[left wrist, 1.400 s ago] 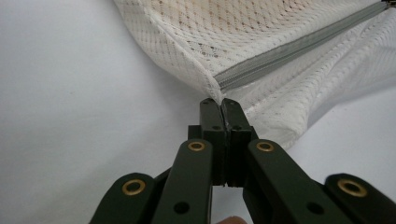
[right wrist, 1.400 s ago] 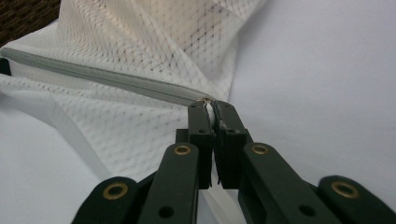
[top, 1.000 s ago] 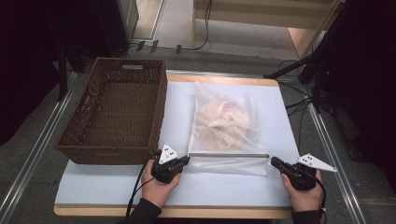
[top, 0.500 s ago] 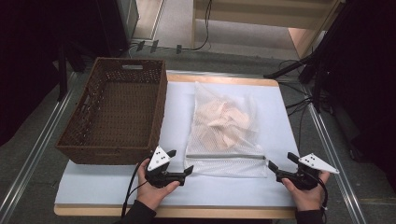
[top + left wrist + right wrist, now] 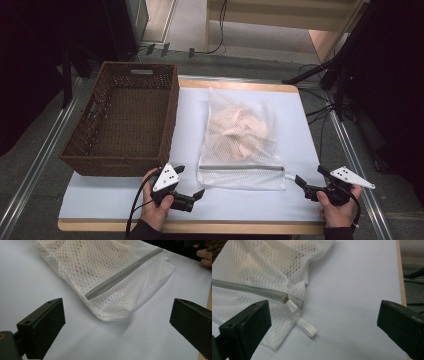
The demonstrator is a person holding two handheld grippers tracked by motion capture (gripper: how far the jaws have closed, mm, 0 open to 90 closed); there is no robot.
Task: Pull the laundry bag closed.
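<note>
Holding my left gripper (image 5: pixel 189 187) and right gripper (image 5: pixel 306 182) spread wide at either near corner of the mesh bag (image 5: pixel 241 141) on the table (image 5: pixel 105 197), I judge everything remains: zipper (image 5: pixel 249 290) closed, basket (image 5: pixel 122 120) empty.

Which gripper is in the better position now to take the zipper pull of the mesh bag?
The right gripper, probably. Its jaws stand open, and the white pull tab lies just ahead between them, at the zipper end nearest it. The left gripper faces the mesh bag at its opposite corner.
</note>
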